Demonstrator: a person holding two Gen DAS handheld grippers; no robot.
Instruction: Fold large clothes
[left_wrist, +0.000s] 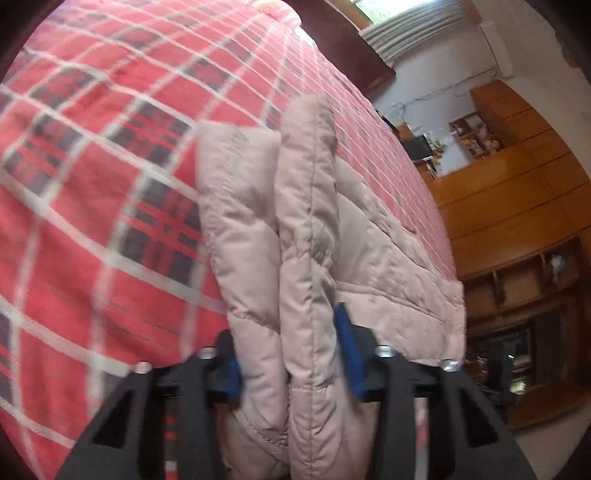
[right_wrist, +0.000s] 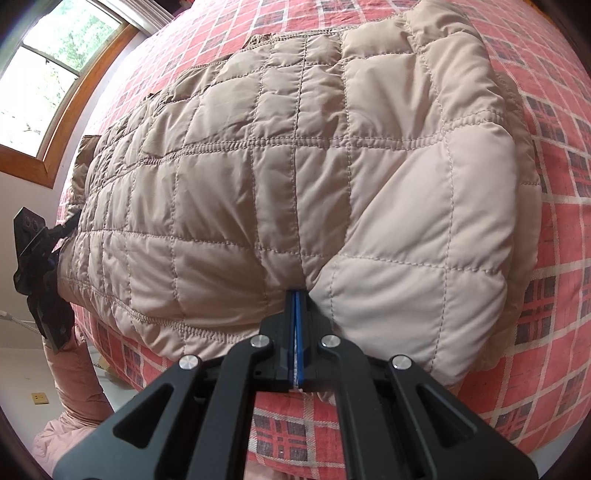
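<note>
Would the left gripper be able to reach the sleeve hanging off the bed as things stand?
Probably not yet: the left gripper is clamped around a thick fold of the jacket, so it must let go before reaching the sleeve.

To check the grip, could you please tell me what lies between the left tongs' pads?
A thick fold of the jacket fills the left tongs, shown in the left wrist view.

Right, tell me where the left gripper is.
In the right wrist view the left gripper is at the far left edge, clamped on the quilted jacket at the side of the plaid bedspread, below the window.
</note>
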